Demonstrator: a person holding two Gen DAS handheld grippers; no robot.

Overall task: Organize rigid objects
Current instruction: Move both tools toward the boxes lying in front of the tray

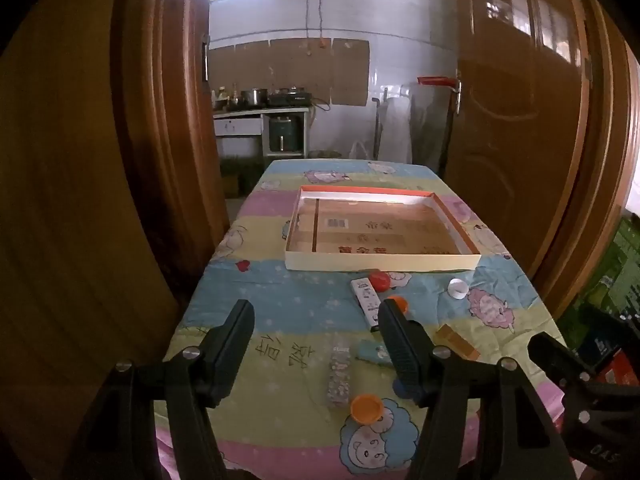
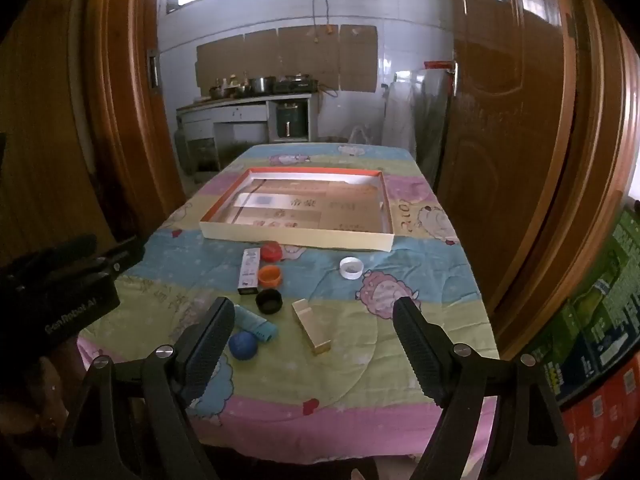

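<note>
A shallow cardboard tray [image 1: 384, 261] [image 2: 296, 240] with an orange rim lies empty mid-table. In front of it are scattered a red cap [image 2: 271, 251], a white carton [image 2: 249, 271], an orange cap [image 2: 269, 275], a black cap [image 2: 269, 301], a white cap [image 2: 351, 268], a gold box [image 2: 311, 330], a teal tube [image 2: 256, 326] and a blue ball [image 2: 242, 345]. Nearer the left side lie a patterned box [image 1: 339, 376] and a second orange cap [image 1: 366, 408]. My left gripper [image 1: 316, 320] and right gripper [image 2: 314, 316] hover open above the near end, holding nothing.
The table wears a pastel cartoon cloth [image 2: 400, 264]. Wooden doors [image 1: 516, 120] flank it on both sides, with a kitchen counter [image 1: 260, 112] beyond. Green and red cartons [image 2: 600, 320] are stacked at the right. The right gripper [image 1: 568, 332] shows beside the left one.
</note>
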